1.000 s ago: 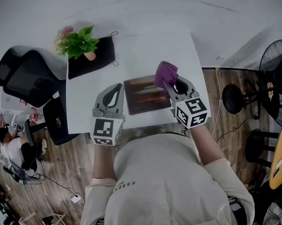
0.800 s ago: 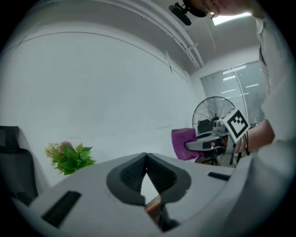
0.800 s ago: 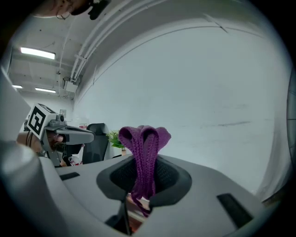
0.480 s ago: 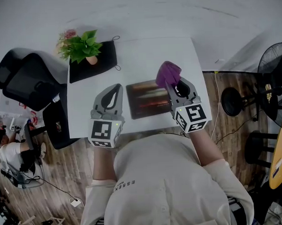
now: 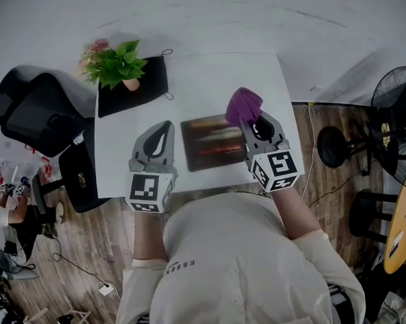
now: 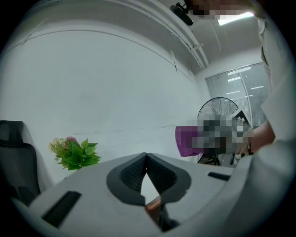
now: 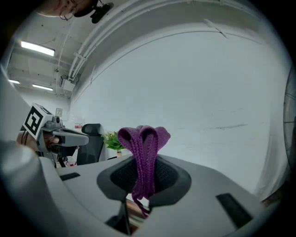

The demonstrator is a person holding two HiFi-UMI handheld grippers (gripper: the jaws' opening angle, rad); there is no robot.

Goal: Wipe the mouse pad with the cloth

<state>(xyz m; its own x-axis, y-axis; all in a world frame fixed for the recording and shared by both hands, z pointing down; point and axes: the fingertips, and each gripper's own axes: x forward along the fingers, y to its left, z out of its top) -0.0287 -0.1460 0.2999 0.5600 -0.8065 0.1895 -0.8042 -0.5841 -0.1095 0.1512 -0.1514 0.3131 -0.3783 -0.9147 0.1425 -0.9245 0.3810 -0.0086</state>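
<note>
A dark mouse pad (image 5: 213, 142) with reddish streaks lies on the white table (image 5: 193, 84), between my two grippers. My right gripper (image 5: 250, 119) is held over the pad's right edge, shut on a bunched purple cloth (image 5: 243, 106). In the right gripper view the cloth (image 7: 143, 152) stands folded between the jaws and sticks up past them. My left gripper (image 5: 163, 133) hovers just left of the pad, shut with nothing in it; in the left gripper view (image 6: 146, 159) its jaws meet at the tips.
A potted green plant (image 5: 118, 64) stands on a black mat (image 5: 143, 87) at the table's far left. A black office chair (image 5: 33, 112) is left of the table. A standing fan (image 5: 395, 96) and stools (image 5: 336, 145) are at the right.
Both grippers have drifted a little; the right one with the cloth sits slightly farther right over the pad's edge. Both stay shut.
</note>
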